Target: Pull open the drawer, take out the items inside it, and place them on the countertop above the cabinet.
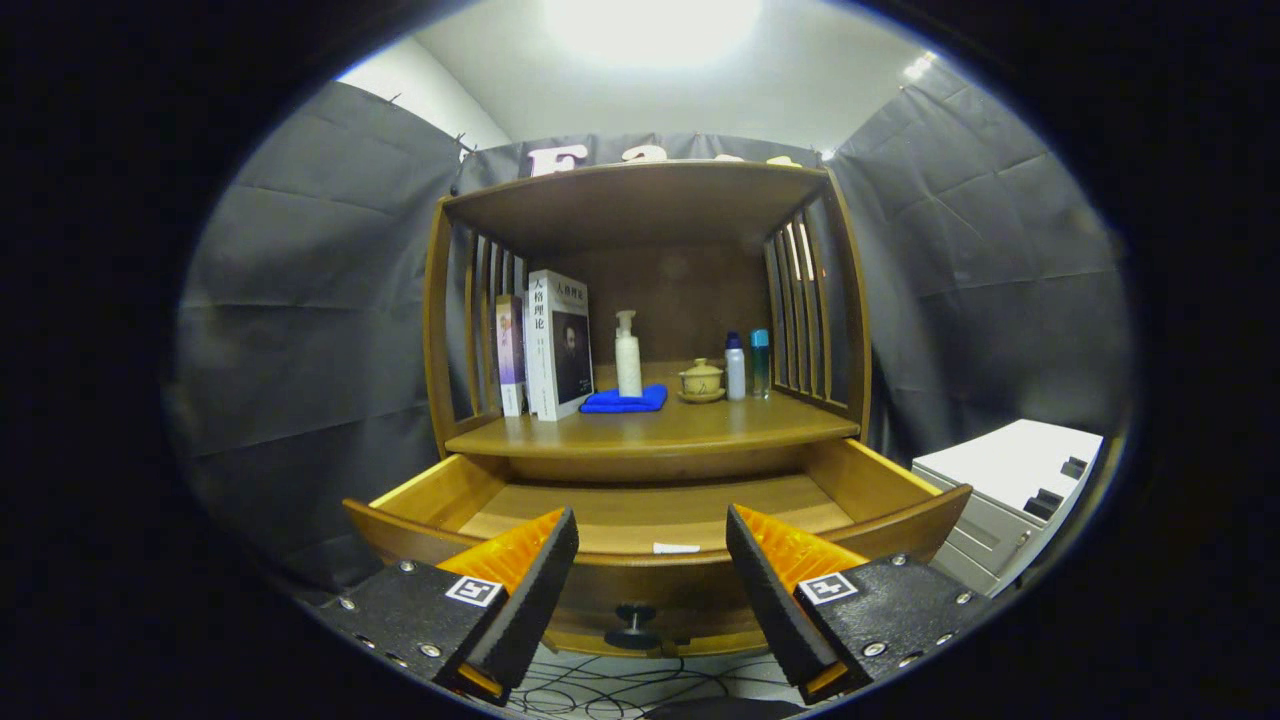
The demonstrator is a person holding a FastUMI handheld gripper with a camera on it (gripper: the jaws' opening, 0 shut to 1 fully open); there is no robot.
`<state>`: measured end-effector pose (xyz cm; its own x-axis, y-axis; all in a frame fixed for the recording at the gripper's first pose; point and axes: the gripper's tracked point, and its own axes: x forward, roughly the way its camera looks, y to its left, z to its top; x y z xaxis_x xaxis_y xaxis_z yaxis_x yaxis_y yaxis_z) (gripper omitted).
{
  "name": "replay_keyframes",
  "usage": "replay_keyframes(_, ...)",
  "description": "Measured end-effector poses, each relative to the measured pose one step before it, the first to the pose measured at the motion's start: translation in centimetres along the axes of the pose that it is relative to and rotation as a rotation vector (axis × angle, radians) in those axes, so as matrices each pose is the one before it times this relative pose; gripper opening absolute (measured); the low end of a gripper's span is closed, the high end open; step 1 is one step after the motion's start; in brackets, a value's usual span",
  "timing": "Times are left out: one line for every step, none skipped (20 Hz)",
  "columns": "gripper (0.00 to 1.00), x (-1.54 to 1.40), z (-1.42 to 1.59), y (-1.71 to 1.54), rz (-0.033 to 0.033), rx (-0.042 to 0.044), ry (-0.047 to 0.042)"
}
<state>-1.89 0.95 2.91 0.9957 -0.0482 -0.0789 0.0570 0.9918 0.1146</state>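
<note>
Drawer (655, 505), pulled open, lies just ahead of the gripper (652, 570), whose fingers are spread wide, holding nothing; its knob (633, 628) sits between them, countertop (655, 425) at twelve o'clock beyond.

A single fisheye camera rides on the gripper (652, 575) and looks forward along its two spread, empty fingers. It faces the wooden cabinet (645, 300) straight on from just in front of the open drawer (650, 520), level with the countertop (655, 428), near enough to see into the drawer.
</note>
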Motion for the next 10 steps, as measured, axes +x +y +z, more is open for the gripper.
replay_keyframes(0.92, 0.504, 0.364, -0.086, -0.00799, -0.00103, 0.00628)
replay_keyframes(0.92, 0.428, 0.130, -0.288, -0.01121, -0.00521, 0.00946)
replay_keyframes(0.92, 0.463, 0.213, 0.032, -0.00394, -0.00602, 0.00939)
replay_keyframes(0.92, 0.542, 0.246, 0.050, -0.00306, -0.00312, 0.00376)
replay_keyframes(0.92, 0.731, 0.260, 0.237, 0.00190, -0.00264, 0.00430)
replay_keyframes(0.92, 0.641, 0.252, 0.043, -0.01021, -0.00428, 0.00575)
replay_keyframes(0.92, 0.787, -0.123, -0.292, -0.02290, -0.00212, 0.01782)
replay_keyframes(0.92, 0.715, 0.007, 0.268, -0.00494, -0.00086, 0.01558)
replay_keyframes(0.93, 0.892, -0.233, 0.406, -0.00868, 0.00306, 0.03472)
replay_keyframes(0.93, 0.797, 0.093, 0.454, 0.00275, -0.00253, 0.01515)
